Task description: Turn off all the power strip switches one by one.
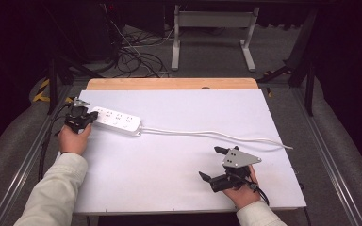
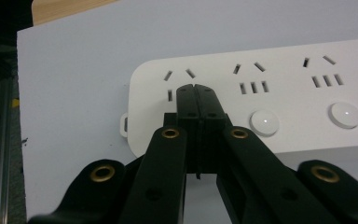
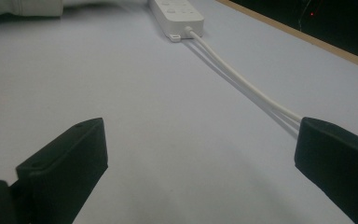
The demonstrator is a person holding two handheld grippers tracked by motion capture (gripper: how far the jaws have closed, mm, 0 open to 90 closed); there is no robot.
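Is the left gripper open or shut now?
Shut. In the left gripper view, the left gripper has its two black jaws pressed together, over the first button position of the white power strip.

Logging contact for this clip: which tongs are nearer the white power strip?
Left. The left tongs are shut with their tips over the power strip at its left end. The right tongs sit open near the table's front right, well away from it.
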